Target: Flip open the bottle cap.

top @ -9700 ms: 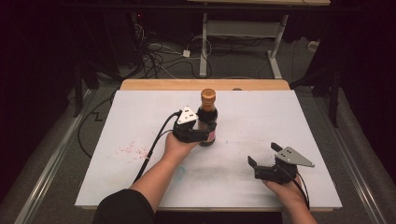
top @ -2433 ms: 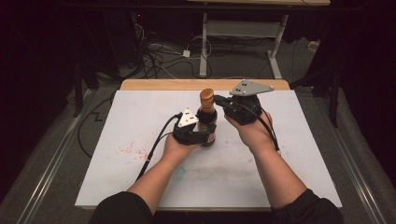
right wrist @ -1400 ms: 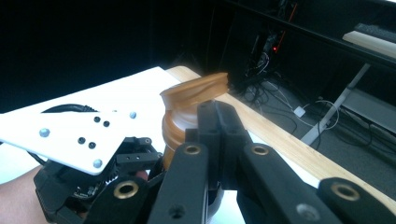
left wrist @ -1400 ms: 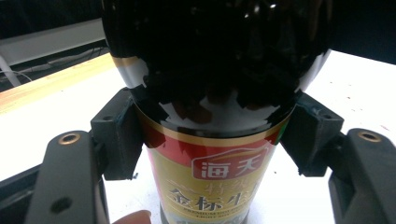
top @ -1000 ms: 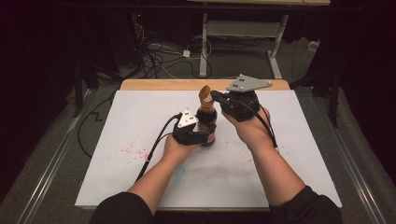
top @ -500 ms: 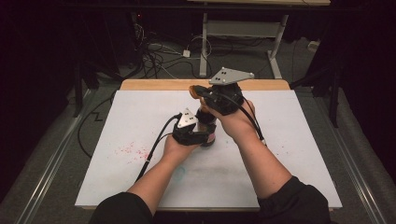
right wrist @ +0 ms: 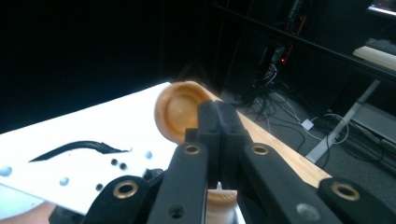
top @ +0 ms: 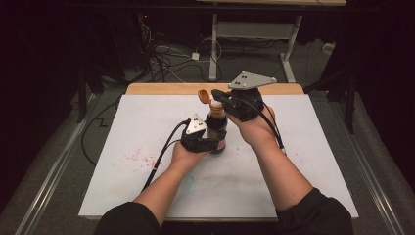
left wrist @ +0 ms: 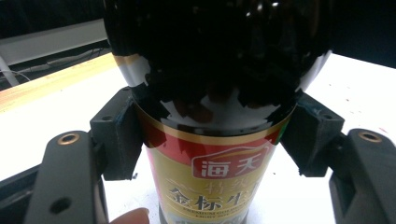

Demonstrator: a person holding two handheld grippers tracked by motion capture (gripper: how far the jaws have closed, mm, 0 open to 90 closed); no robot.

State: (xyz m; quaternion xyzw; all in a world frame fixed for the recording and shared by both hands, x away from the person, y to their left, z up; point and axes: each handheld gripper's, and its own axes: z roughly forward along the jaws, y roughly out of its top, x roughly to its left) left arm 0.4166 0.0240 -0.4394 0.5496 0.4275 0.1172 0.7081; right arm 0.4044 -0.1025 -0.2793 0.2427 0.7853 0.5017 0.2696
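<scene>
The soy sauce bottle (left wrist: 215, 93) is glossy black with a red and gold label (left wrist: 210, 182) (white Chinese characters on it). Its flip cap (right wrist: 180, 114) is orange-brown. The worktop (top: 303, 161) is white, flecked pink, with a pale wooden far edge.

Left forearm enters from the bottom edge of the high view and runs forward and slightly right; sleeve dark, wrist bare. The left hand (top: 183, 154) wraps its gripper's body from behind, palm low to the table. The left gripper (top: 211, 139) points forward, roughly level, its grey plate facing up. Its jaws are clamped inward, one pad on each flank of what stands between them (confirmed in the left gripper view (left wrist: 212, 140)).

Right forearm angles forward and left from the lower right. The right hand (top: 257, 127) is raised above the left. The right gripper (top: 215, 96) points left, jaws pressed together (right wrist: 218, 123).
</scene>
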